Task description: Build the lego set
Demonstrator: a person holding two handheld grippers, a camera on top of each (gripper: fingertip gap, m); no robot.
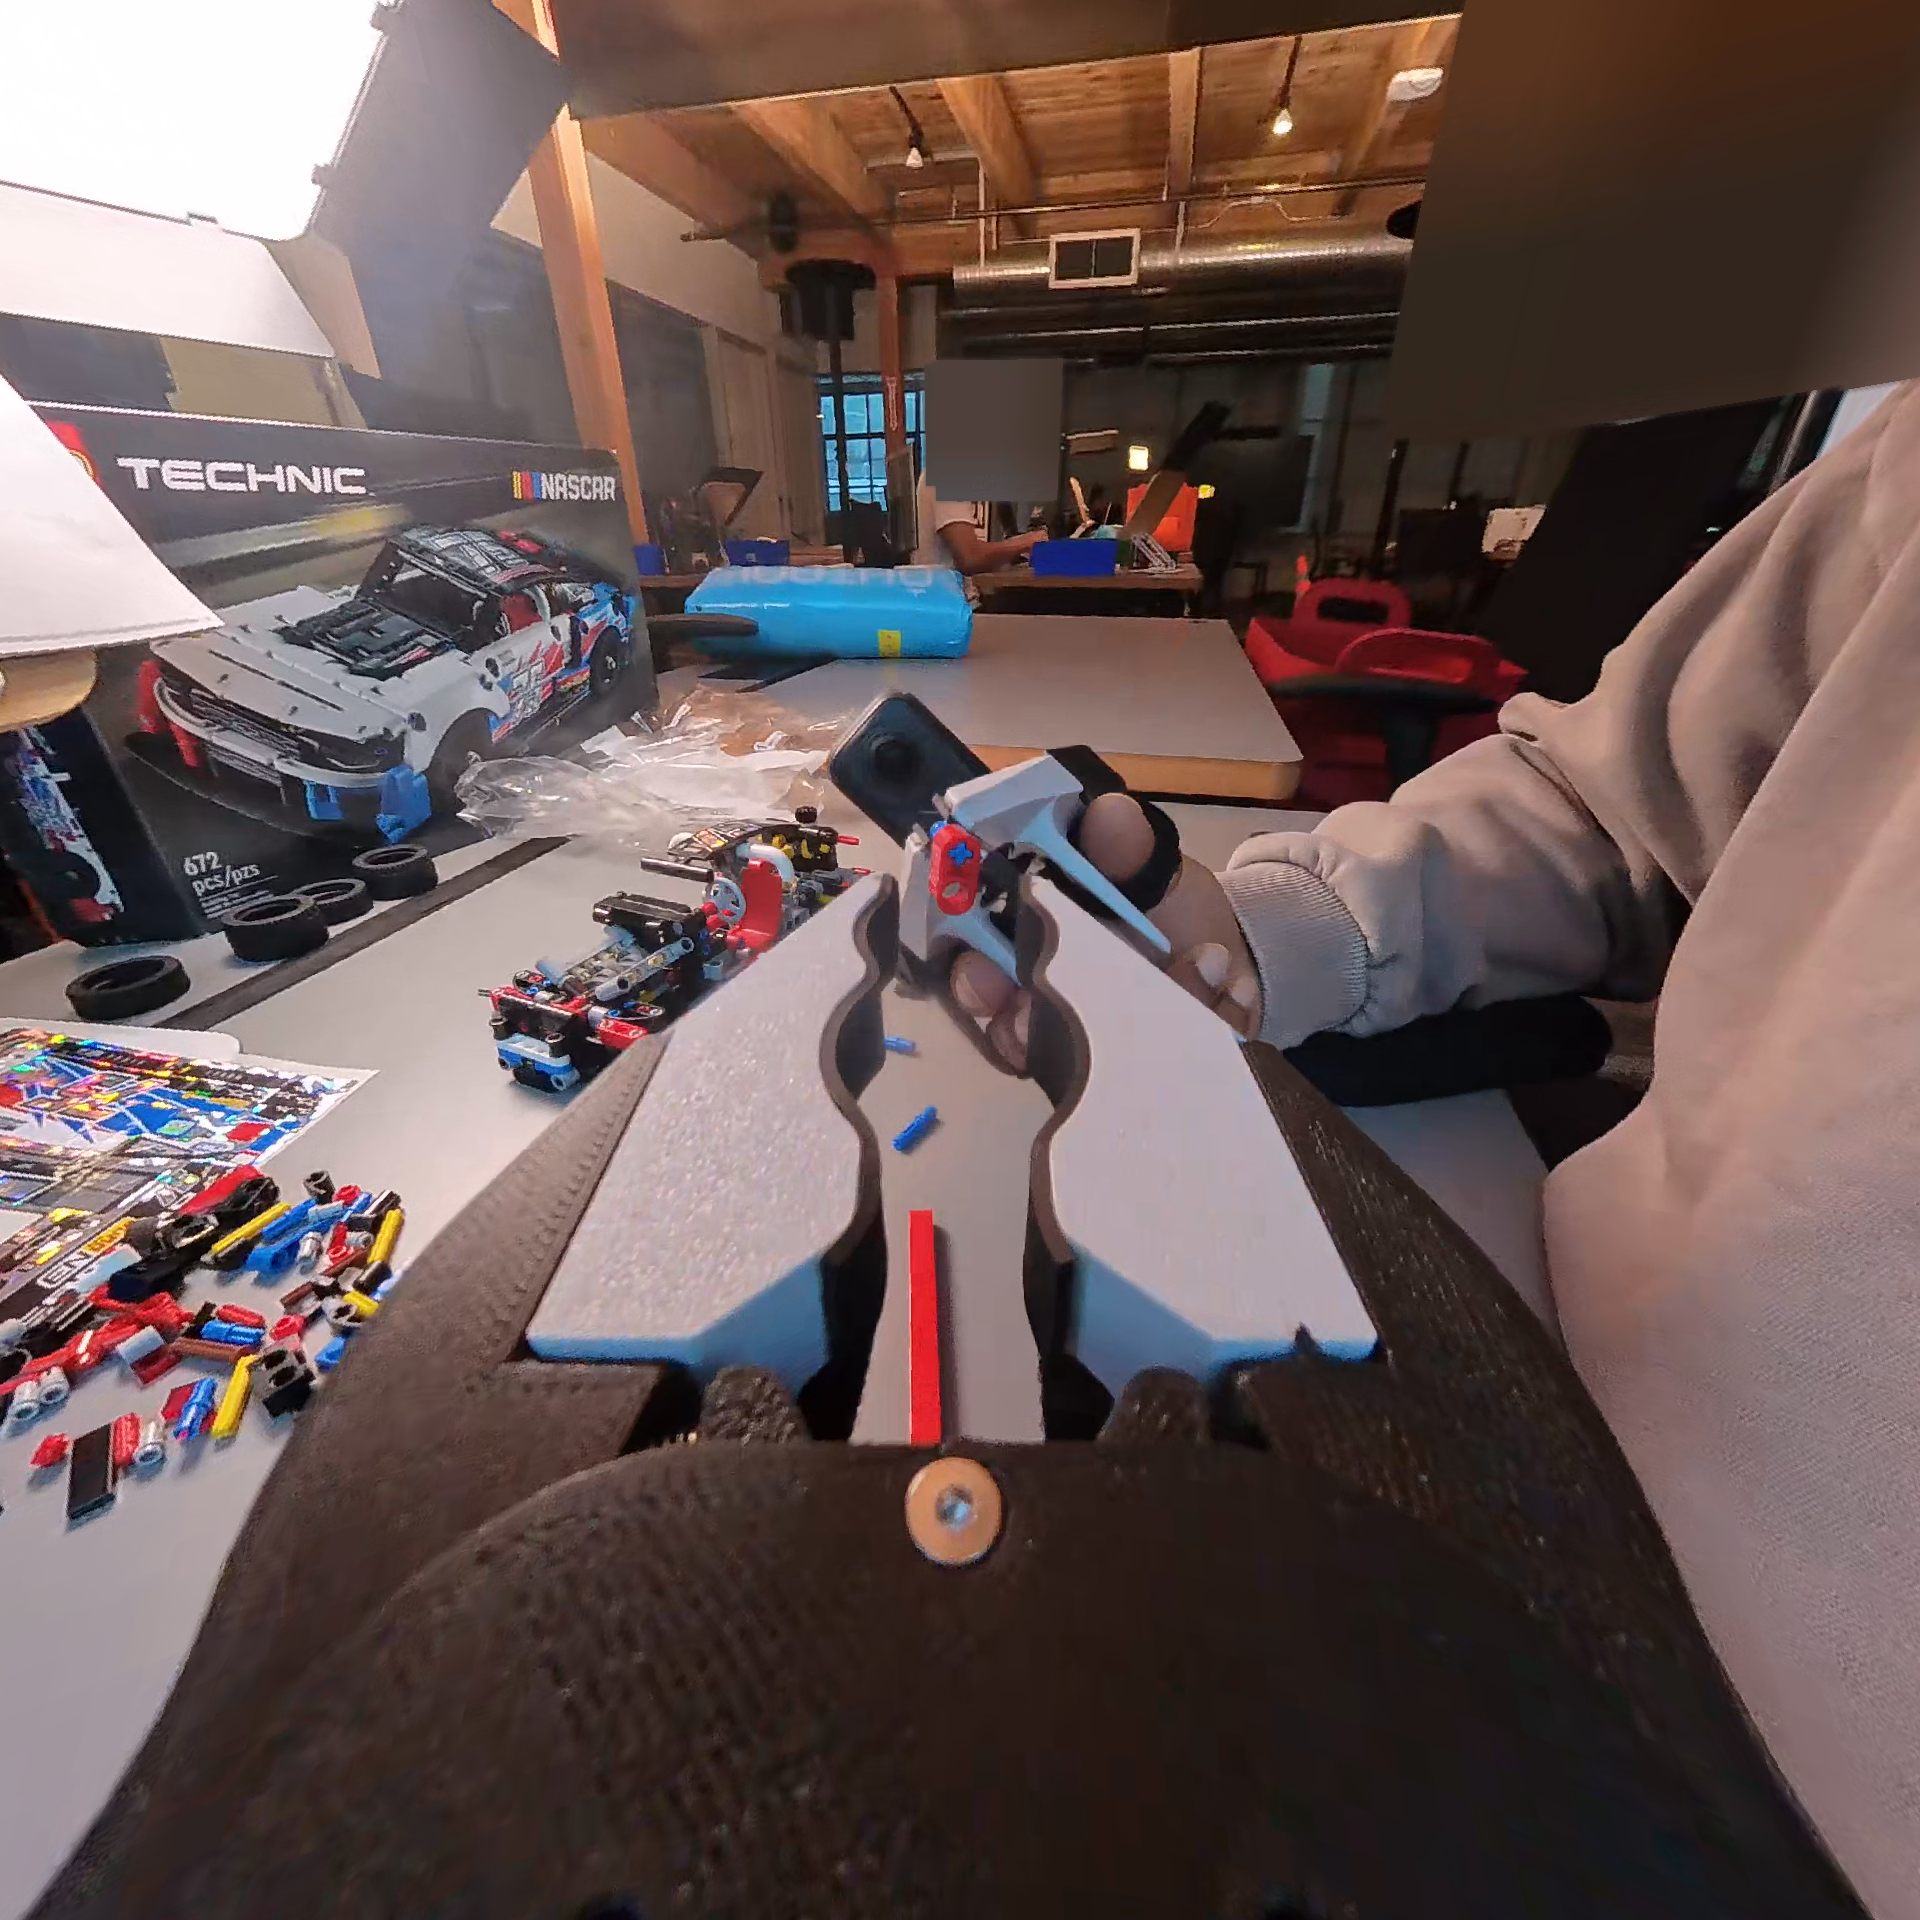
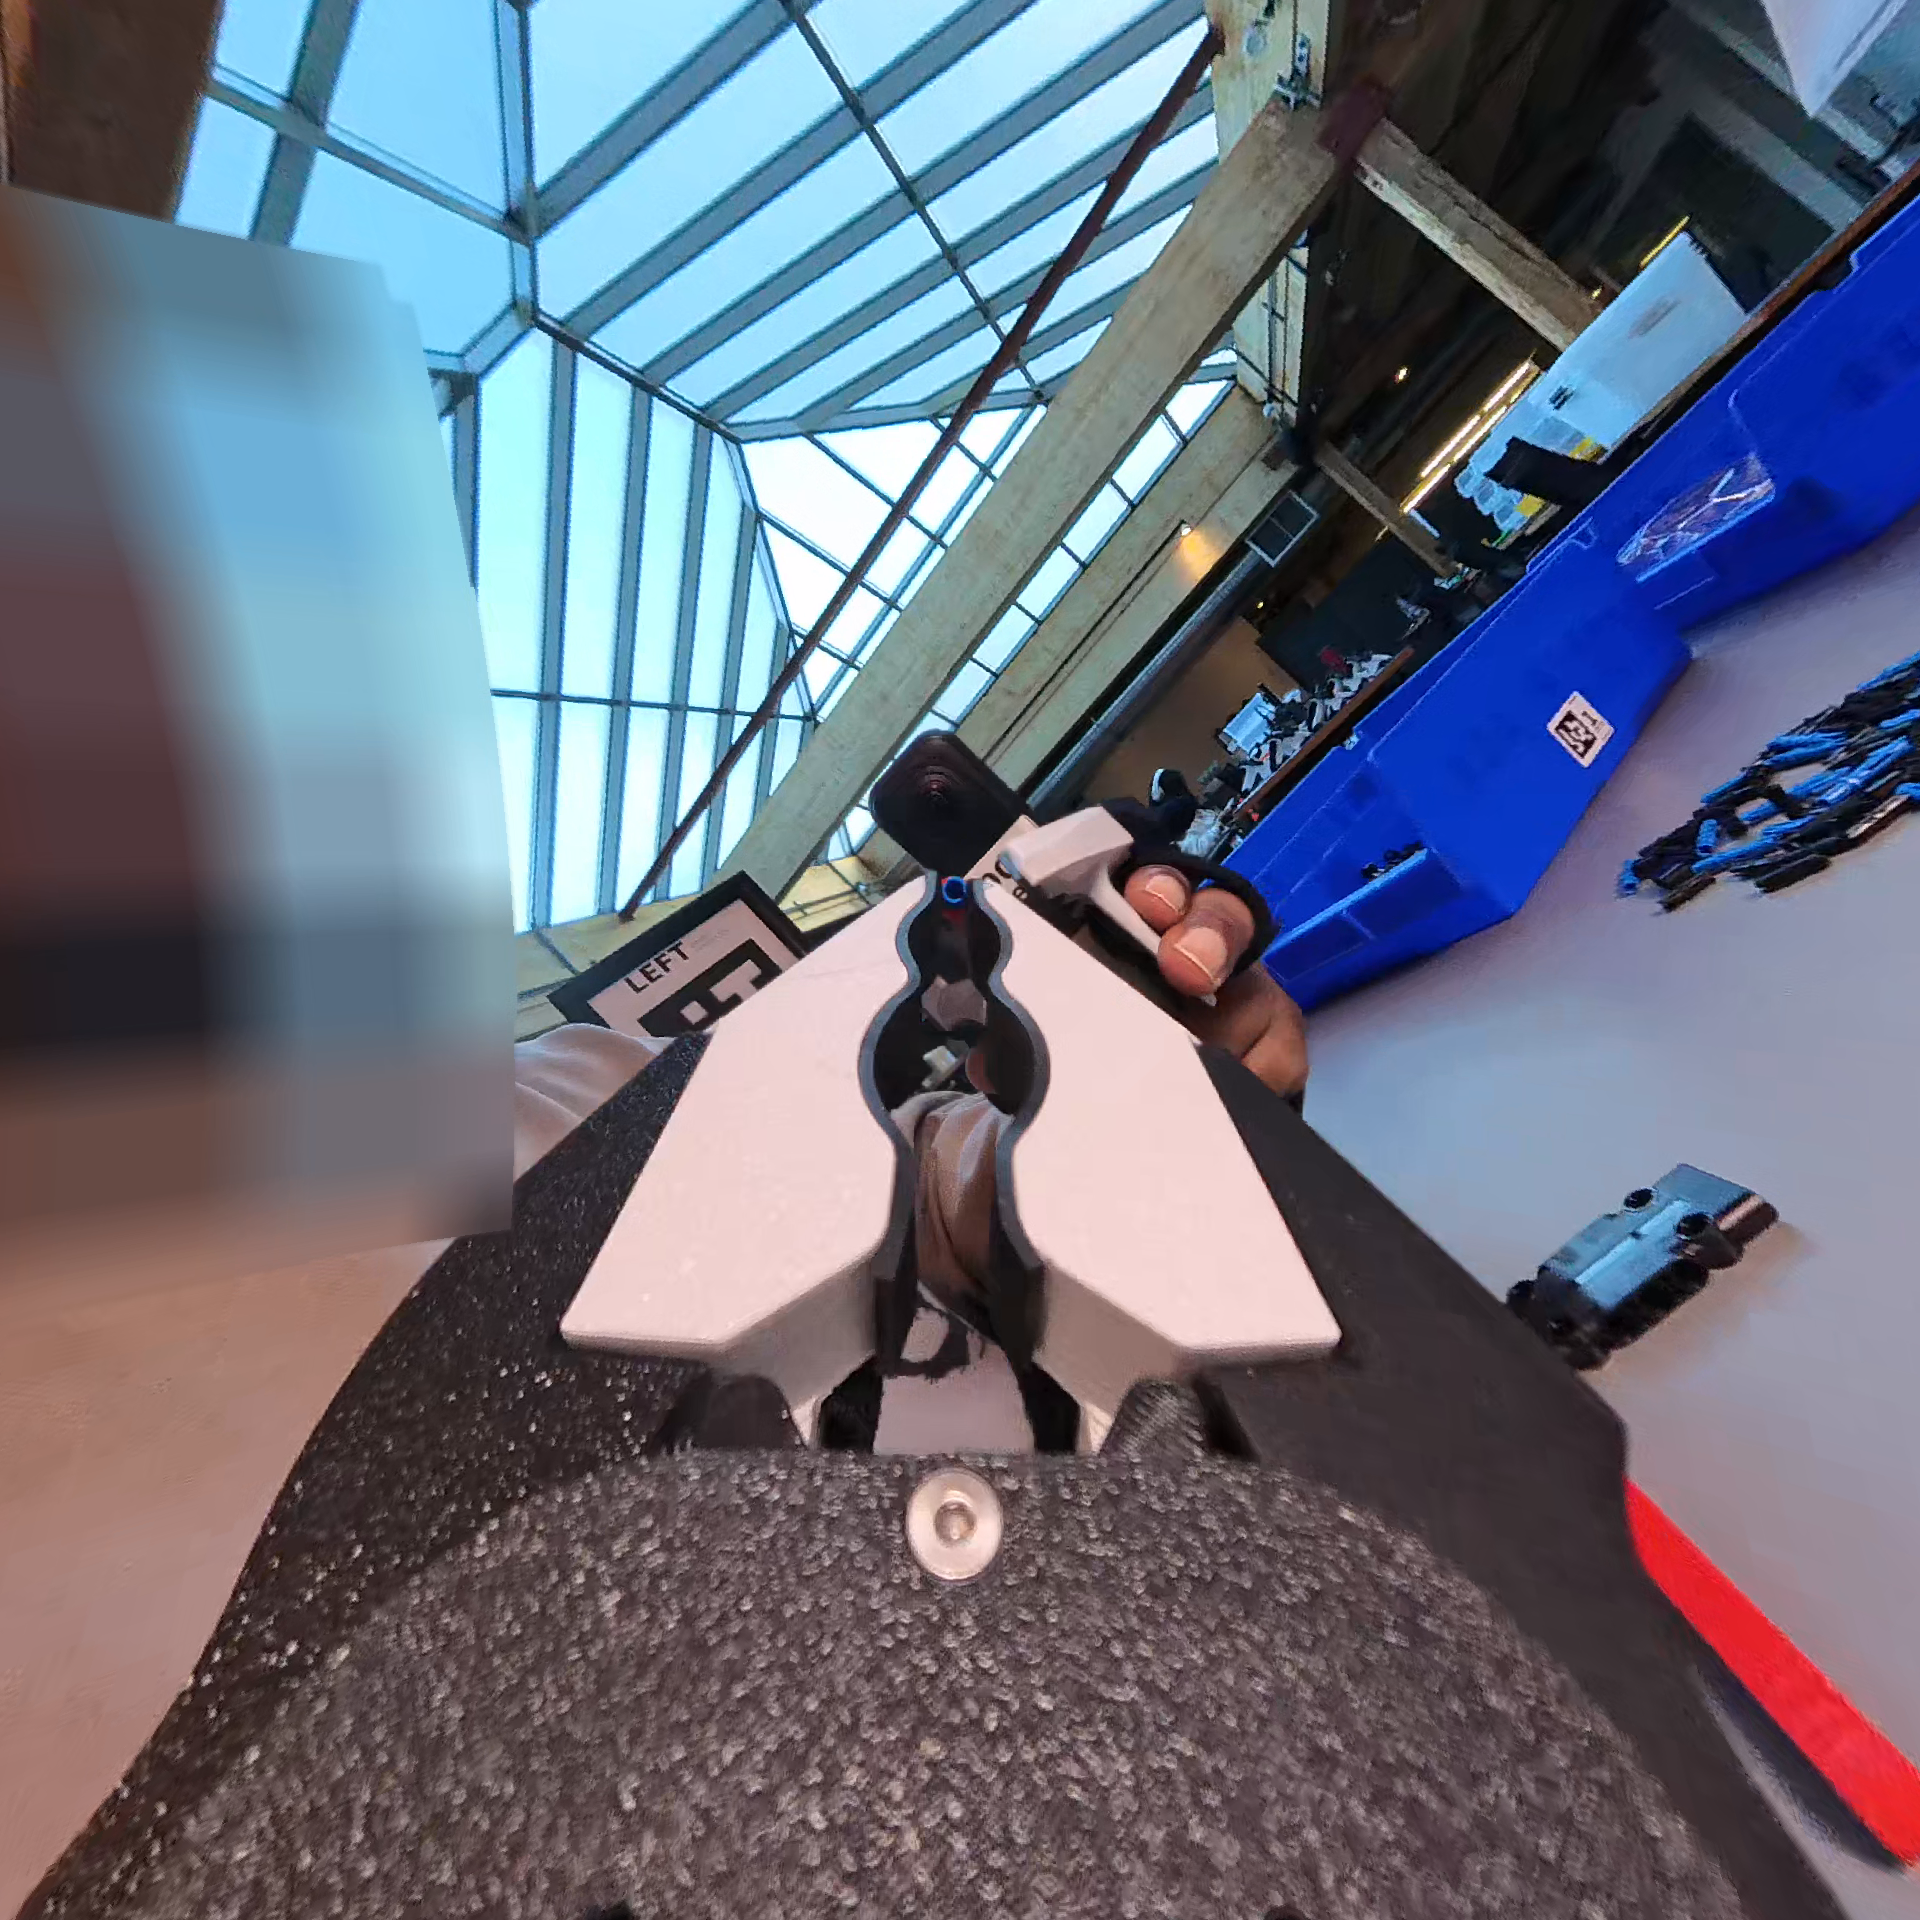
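Your chassis (image 1: 665, 945) sits part-built mid-bench; tyres (image 1: 281, 914) and loose pieces (image 1: 208, 1309) wait near the left edge; your right gripper (image 1: 951, 883) pinches a red connector (image 1: 954, 871); your left gripper (image 1: 956, 997) stands apart, empty.

An open-plan workshop loft: exposed timber ceiling beams (image 1: 997, 135) and silver round metal ducting (image 1: 1174, 272) beyond the claw, grey worktop counters (image 1: 1091, 675), blue plastic storage bins (image 2: 1507, 748) to its right.
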